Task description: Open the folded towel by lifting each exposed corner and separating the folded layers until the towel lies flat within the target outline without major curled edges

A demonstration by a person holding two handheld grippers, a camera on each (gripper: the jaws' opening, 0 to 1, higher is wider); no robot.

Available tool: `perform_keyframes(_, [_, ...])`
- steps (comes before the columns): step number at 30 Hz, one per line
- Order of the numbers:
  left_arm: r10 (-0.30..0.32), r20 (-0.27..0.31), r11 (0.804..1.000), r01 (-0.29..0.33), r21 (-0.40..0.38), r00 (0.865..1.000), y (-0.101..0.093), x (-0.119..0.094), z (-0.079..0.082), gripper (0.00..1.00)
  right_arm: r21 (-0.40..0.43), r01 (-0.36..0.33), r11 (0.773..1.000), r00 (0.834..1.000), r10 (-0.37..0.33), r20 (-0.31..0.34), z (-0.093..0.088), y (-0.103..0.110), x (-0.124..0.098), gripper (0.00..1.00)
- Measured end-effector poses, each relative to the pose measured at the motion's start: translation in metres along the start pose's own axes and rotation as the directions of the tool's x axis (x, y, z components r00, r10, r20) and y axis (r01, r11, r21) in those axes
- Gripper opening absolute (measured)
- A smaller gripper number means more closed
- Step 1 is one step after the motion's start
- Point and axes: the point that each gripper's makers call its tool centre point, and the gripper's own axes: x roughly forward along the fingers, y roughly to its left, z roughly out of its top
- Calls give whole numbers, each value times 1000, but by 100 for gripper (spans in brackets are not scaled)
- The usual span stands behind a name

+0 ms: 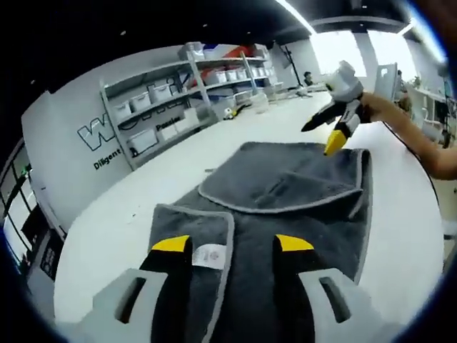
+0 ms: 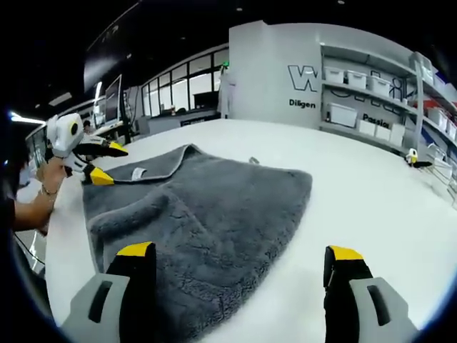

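Grey towel (image 1: 278, 207) lies partly folded on the white table (image 1: 114, 236), nearest both cameras. Shelves (image 1: 178, 93) of white bins line the far wall. Left gripper (image 1: 232, 244) hangs wide open over the label corner, empty; right gripper (image 2: 239, 251) likewise open, gripping nothing.

Illumination is bright and even in both views, supplied by long ceiling strip lights (image 1: 294, 16) and by large windows (image 1: 346, 48) that are blown out to white in the left gripper view. The broad white matte desk (image 1: 164, 179) reflects strongly, with mild glare and only faint, soft shadows beside the dark grey plush towel (image 2: 214, 214). Fisheye distortion bends the grey storage shelving (image 2: 378, 100) and desk edges. Focus is moderately soft overall; distant detail and fine pile texture are slightly blurred
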Motion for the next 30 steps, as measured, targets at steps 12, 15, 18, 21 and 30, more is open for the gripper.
perform_keyframes(12, [13,-117,998,-7,58,993,7,50,-22,31,-9,-19,1000,1000,19,13,5,6,-1,99])
perform_keyframes(15, [8,-109,999,-3,44,994,8,58,-24,25,-8,-23,1000,1000,23,15,6,7,-1,99])
perform_keyframes(18, [29,-117,999,-23,49,993,13,57,-24,23,-6,-25,1000,1000,26,17,6,7,-1,99])
perform_keyframes(21, [14,-115,1000,-13,10,993,13,56,-25,19,-7,-30,1000,999,30,17,6,9,-1,99])
perform_keyframes(30, [6,-91,999,-10,-50,996,21,49,-26,4,-2,-38,999,999,38,14,6,10,1,99])
